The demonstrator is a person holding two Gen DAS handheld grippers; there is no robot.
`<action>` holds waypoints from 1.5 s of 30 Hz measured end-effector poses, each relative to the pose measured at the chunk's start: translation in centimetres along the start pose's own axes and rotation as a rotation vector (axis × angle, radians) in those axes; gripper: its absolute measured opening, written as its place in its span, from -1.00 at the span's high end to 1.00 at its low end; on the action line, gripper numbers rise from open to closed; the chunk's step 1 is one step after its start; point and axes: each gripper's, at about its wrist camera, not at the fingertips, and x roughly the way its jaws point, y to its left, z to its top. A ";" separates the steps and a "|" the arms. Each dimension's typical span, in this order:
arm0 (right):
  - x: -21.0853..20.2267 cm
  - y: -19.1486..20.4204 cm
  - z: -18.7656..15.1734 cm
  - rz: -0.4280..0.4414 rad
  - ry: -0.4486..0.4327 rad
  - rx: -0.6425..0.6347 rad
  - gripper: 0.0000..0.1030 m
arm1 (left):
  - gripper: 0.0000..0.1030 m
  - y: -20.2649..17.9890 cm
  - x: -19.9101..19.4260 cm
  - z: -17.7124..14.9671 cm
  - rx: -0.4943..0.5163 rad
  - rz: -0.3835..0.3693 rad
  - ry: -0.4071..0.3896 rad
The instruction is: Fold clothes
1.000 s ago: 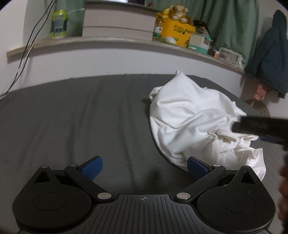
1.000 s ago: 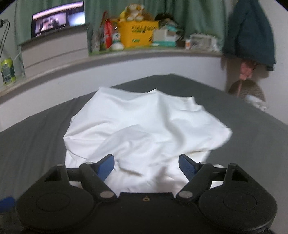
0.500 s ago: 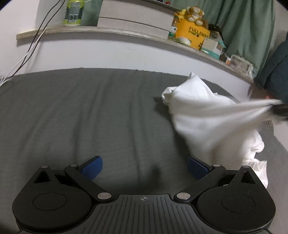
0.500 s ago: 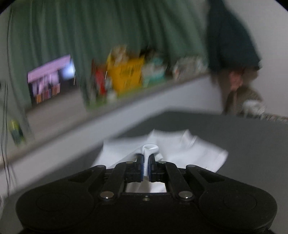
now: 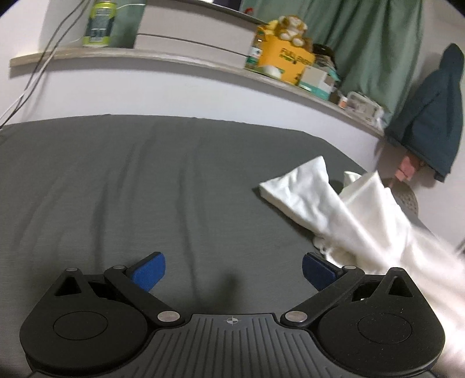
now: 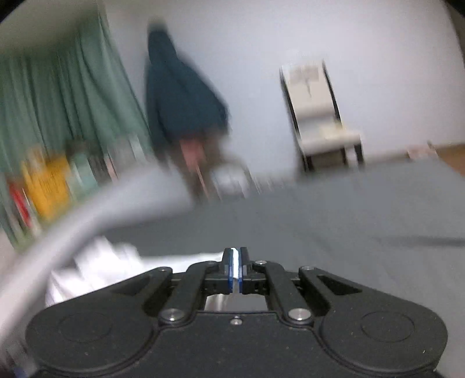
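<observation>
A white garment (image 5: 343, 212) lies stretched on the grey bed (image 5: 145, 180), pulled toward the lower right of the left wrist view. My left gripper (image 5: 232, 270) is open and empty, low over the bed, with its right finger next to the garment's bunched edge. My right gripper (image 6: 237, 270) is shut on a thin fold of the white garment (image 6: 98, 261), which trails back to the left behind the jaws. The right wrist view is blurred by motion.
A shelf (image 5: 180, 58) along the wall holds a green can (image 5: 97, 23), a yellow box (image 5: 282, 59) and small boxes. A dark jacket (image 5: 430, 113) hangs by the green curtain (image 5: 363, 35). A white chair (image 6: 319, 113) stands by the far wall.
My right gripper closed on the white garment and pulled it up and to the right, swinging its view toward the chair. The garment went from a heap to a stretched strip. My left gripper stayed open.
</observation>
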 end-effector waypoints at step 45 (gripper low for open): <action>-1.3 5.6 -5.7 0.273 0.116 -0.022 0.91 | -1.00 0.7 0.8 0.0 -0.054 -0.044 0.030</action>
